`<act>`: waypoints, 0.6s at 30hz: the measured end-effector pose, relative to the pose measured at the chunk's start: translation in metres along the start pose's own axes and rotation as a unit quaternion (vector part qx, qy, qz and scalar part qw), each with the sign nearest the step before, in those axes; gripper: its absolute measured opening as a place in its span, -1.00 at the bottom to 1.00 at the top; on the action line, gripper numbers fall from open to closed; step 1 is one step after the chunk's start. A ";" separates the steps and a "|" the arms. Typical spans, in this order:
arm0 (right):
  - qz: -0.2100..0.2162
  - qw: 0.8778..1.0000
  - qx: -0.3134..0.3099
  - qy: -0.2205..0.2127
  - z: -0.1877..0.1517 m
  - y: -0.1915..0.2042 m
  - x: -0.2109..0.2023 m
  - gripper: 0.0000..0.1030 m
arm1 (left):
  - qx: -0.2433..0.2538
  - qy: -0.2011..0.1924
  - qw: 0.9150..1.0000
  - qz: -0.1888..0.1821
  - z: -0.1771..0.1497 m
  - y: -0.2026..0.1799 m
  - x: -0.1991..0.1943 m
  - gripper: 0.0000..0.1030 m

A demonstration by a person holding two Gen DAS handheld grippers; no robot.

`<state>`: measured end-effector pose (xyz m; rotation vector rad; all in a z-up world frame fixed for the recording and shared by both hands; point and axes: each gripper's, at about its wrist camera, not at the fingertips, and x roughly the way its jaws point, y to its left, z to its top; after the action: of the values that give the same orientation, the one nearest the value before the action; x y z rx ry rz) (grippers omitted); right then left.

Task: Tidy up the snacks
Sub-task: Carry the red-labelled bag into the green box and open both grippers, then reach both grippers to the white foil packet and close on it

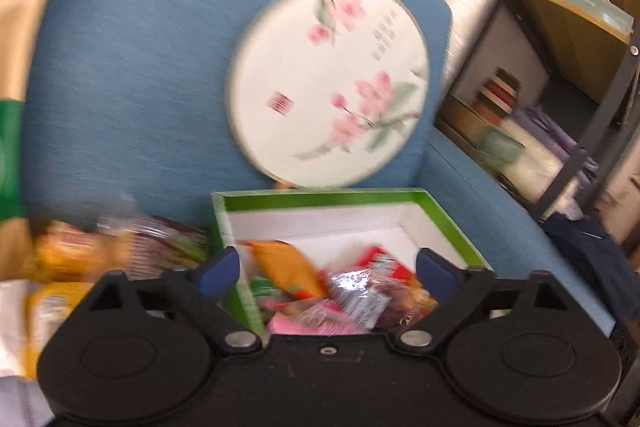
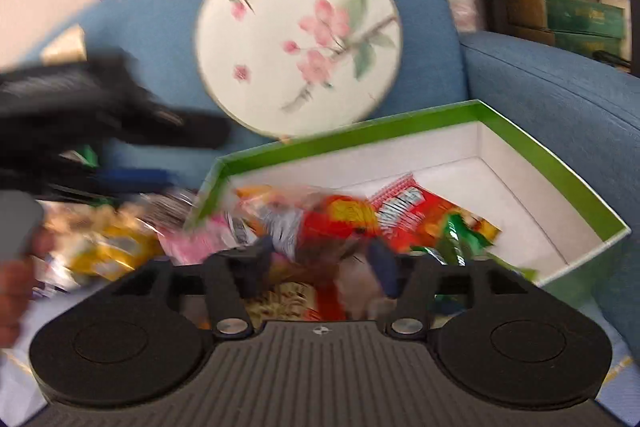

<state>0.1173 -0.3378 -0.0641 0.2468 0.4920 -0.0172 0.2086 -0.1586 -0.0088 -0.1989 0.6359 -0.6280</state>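
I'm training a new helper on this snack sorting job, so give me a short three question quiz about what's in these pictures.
1. True or false: the green box is packed full of snacks from wall to wall.
2. What round thing leans against the blue sofa behind the box?
3. The left claw is: A) shut on a packet, B) open with nothing gripped, C) out of view.

Key:
1. False; the snack packets crowd one end and bare white floor shows at the other.
2. A floral fan.
3. B.

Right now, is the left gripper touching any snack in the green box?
Apart. The left wrist view shows the left gripper wide open above the snacks in the green box.
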 end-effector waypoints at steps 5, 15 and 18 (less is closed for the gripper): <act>0.027 0.998 0.003 -0.058 0.006 0.006 -0.029 1.00 | -0.025 0.002 0.999 0.023 -0.006 0.025 -0.037 1.00; 0.142 0.987 -0.030 -0.063 -0.008 0.056 -0.054 1.00 | -0.062 0.023 0.995 0.074 -0.050 0.077 -0.116 1.00; 0.174 0.982 -0.061 -0.041 -0.019 0.077 -0.052 1.00 | -0.055 0.024 0.993 0.102 -0.065 0.091 -0.131 1.00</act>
<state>0.0686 -0.2604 -0.0379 0.2073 0.3611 0.3417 0.1308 -0.0059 -0.0281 -0.2193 0.7271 -0.4011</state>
